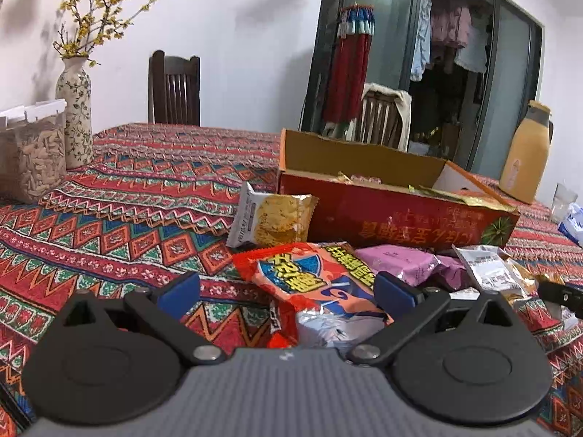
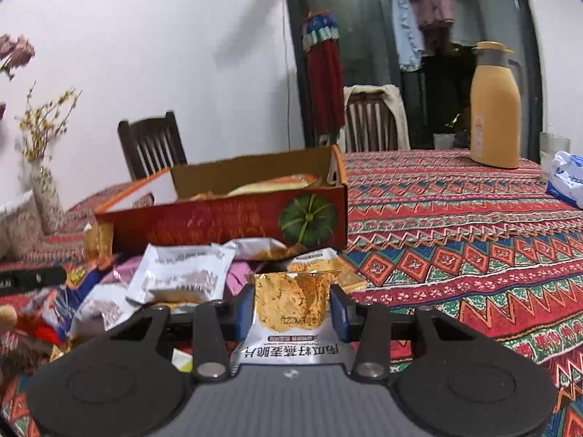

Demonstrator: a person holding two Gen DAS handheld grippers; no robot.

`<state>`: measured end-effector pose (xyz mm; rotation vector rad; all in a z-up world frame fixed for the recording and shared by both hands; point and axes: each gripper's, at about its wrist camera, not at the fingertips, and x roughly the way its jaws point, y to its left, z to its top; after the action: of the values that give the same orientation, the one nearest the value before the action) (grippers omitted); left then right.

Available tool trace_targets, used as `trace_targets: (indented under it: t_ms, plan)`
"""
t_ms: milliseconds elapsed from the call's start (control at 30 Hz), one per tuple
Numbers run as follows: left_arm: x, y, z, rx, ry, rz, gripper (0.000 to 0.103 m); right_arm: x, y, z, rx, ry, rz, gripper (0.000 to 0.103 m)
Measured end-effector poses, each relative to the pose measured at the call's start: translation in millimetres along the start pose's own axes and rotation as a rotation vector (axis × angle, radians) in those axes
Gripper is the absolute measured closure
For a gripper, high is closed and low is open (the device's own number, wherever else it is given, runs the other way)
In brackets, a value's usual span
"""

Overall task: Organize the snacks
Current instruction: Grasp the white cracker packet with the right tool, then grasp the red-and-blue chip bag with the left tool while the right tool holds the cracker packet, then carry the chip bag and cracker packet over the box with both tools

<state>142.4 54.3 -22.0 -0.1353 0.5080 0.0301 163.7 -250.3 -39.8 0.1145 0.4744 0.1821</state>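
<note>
**Right gripper clamped on a gold crisp packet, left gripper spread over the red one**

Landmark is the open red carton (image 1: pixel 397 215) on the patterned tablecloth (image 1: pixel 127 211). It's open-topped, with a few packets already lying inside.

Yellow thermos jug (image 2: pixel 495 109) stands well beyond the carton's right end, as your right camera sees it. Floral vase (image 1: pixel 74 109) and a clear tub of seeds (image 1: pixel 31 156) sit well off its left end.

The loose snack pile lies just in front of the carton's long side: a pink packet (image 1: pixel 397 264), a white and silver packet (image 2: pixel 182 273), plus several more overlapping.

A gold biscuit packet (image 1: pixel 273 220) leans against the carton's near left corner.

Your left gripper (image 1: pixel 288 287) is released, fingers wide apart, straddling the red snack packet (image 1: pixel 313 284) at the front of the pile. Pads aren't pressing it.

Your right gripper (image 2: pixel 291 313) is clenched on the gold crisp packet (image 2: pixel 291 302). Both blue pads press its sides, in front of the carton's pumpkin picture.
</note>
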Motion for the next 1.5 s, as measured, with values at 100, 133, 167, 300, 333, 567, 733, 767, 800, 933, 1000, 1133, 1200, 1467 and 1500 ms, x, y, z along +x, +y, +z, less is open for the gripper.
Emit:
trace_targets:
  t_ms: [100,133,167,300,333,567,733,767,800,933,1000,1133,1200,1467,1500]
  plan:
    - [-0.9,-8.7,5.7,-0.009,0.032,-0.021,0.000,1.5,2.7,-2.2,-0.015,-0.007,-0.013,0.061]
    - [-0.6,-13.4,8.4,-0.016,0.042,-0.013,0.000,1.9,3.8,-2.8,-0.021,-0.005,-0.016,0.061]
    - [-0.4,-16.5,10.5,-0.026,0.047,-0.020,0.000,1.0,4.8,-3.7,-0.026,-0.007,-0.014,0.061]
    - [7.2,-35.3,16.5,-0.023,0.085,0.014,0.000,1.1,3.4,-4.8,-0.013,-0.010,-0.002,0.061]
    - [11.3,-38.4,16.7,-0.030,0.103,0.043,0.000,1.5,2.6,-5.1,-0.008,-0.011,0.001,0.061]
    - [20.8,-40.3,2.9,-0.077,0.164,0.119,0.005,-3.1,2.7,-8.0,-0.007,-0.036,0.017,0.061]
    - [32.0,-28.8,-1.4,-0.126,0.205,0.118,0.022,-2.7,2.5,-7.8,-0.001,-0.034,0.026,0.061]
    - [30.6,-28.7,-0.7,-0.118,0.191,0.112,0.029,-2.3,2.8,-7.8,-0.002,-0.034,0.026,0.061]
    - [29.1,-28.8,-0.6,-0.109,0.180,0.101,0.033,-2.4,3.2,-7.9,-0.005,-0.035,0.026,0.061]
    - [23.3,-30.3,-0.6,-0.073,0.154,0.083,0.038,-2.4,4.6,-8.2,-0.011,-0.040,0.026,0.061]
    - [20.2,-30.8,-1.6,-0.060,0.146,0.079,0.039,-2.4,4.2,-8.3,-0.010,-0.042,0.026,0.061]
    - [7.9,-36.9,-2.3,-0.004,0.102,0.047,0.039,-3.6,4.3,-8.8,-0.008,-0.049,0.024,0.061]
    - [0.4,-40.3,0.8,0.015,0.077,0.030,0.039,-4.4,4.5,-9.3,-0.008,-0.054,0.024,0.061]
    - [-17.4,-45.8,19.3,0.045,0.001,-0.003,0.039,-6.0,8.0,-9.8,-0.019,-0.064,-0.021,0.061]
    - [-18.5,-47.0,21.5,0.049,-0.005,-0.005,0.039,-6.5,8.8,-9.6,-0.020,-0.069,-0.036,0.061]
